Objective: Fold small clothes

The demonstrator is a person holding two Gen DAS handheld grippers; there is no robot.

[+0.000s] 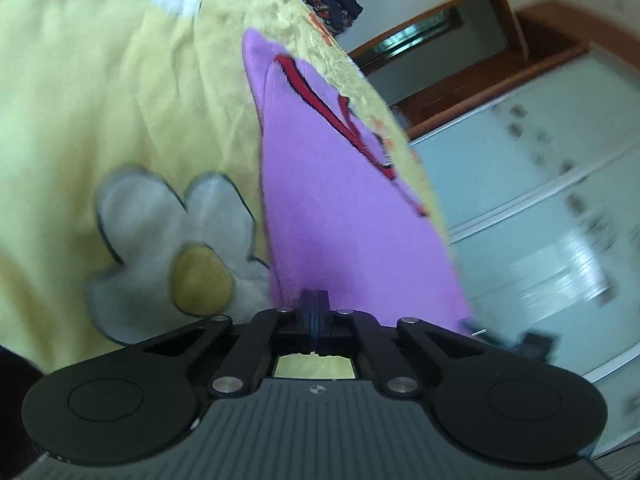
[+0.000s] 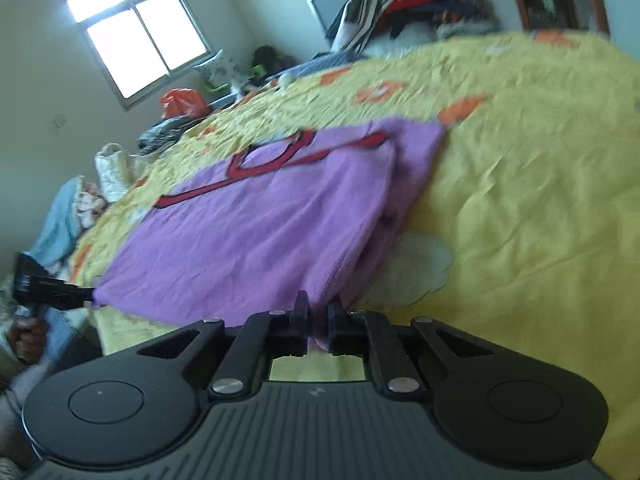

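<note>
Right up against my left gripper (image 1: 315,300) is the hem of the purple top (image 1: 320,184): the two fingers are pressed together on the cloth's near edge, pinching it. From there the garment runs away from me across the yellow bedspread (image 1: 100,100), its red-trimmed neckline at the far end, near the side of the bed. Just left of my pinch, a grey-white flower patch (image 1: 160,236) with a yellow centre is sewn onto the spread, and the top's edge overlaps its right petals.

On my other side, the right gripper (image 2: 318,312) has its fingers standing slightly apart with a fold of the same purple top (image 2: 256,220) caught between them; I cannot tell how firmly it is held. Seen from here the garment lies mostly flat on the bedspread (image 2: 520,184), with one side doubled over along its right edge. My left gripper (image 2: 52,292) shows at the top's far left corner, touching the cloth. Both views are blurred.
</note>
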